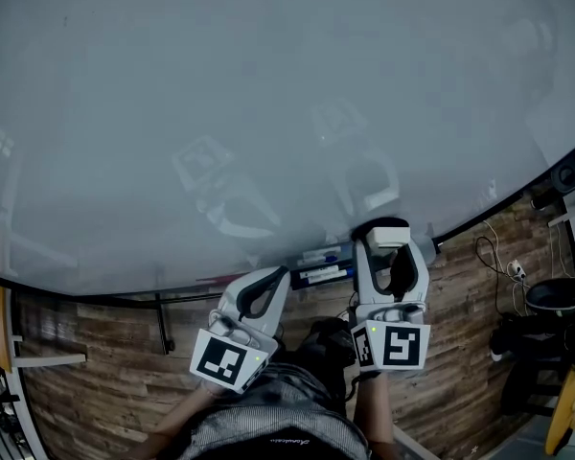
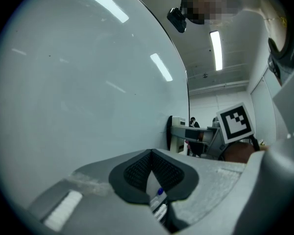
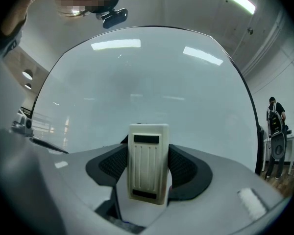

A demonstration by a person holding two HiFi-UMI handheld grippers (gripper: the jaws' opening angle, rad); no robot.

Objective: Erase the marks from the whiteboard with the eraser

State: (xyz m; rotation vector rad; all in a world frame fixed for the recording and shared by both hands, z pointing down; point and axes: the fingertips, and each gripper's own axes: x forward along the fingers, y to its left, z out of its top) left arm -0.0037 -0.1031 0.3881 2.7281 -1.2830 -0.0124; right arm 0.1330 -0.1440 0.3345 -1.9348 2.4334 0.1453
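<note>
Right gripper view: R gripper [image 3: 148,151] clamps ribbed white eraser [image 3: 148,173] before the whiteboard [image 3: 152,77].
We see L gripper [image 2: 151,153] beside the whiteboard, jaws together, empty; shirt print [image 1: 280,440] unreadable.

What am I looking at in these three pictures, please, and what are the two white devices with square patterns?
A person holds one tool in each hand. The head view comes from a camera on the person's head, looking down; the other two come from cameras on the tools. The big pale surface is a whiteboard; I see no clear marks on it. The right hand-held gripper is clamped on a white eraser. The left hand-held gripper is closed and empty. Markers lie just below the board.
</note>
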